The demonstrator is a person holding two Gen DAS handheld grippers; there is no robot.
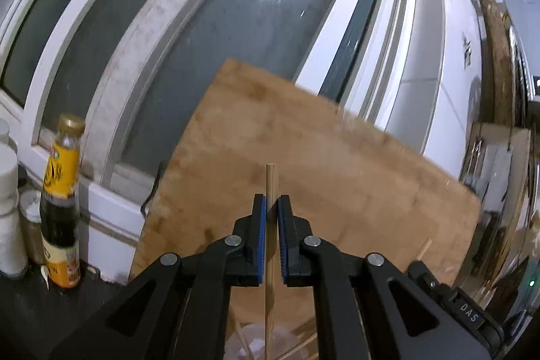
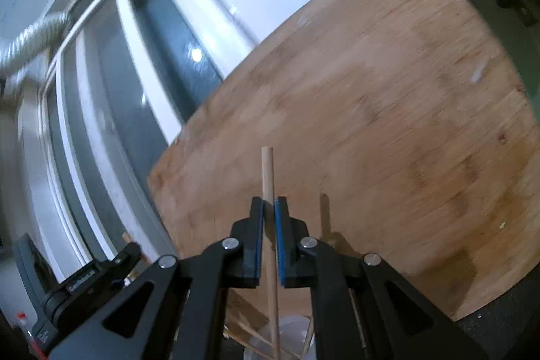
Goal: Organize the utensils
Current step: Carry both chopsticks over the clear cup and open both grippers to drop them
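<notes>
chopstick (image 1: 270,225) upright in level left gripper (image 1: 272,201); right gripper (image 2: 269,203) likewise.

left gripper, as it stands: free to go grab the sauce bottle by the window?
Probably not yet. The left gripper is shut on a chopstick, so it has no free jaws. The path to the sauce bottle itself looks open.

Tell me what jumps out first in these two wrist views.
Each gripper is shut on a wooden chopstick standing upright: the left gripper on its chopstick, the right gripper on its chopstick. A big wooden cutting board leans against the window behind, with a sauce bottle far left.
</notes>
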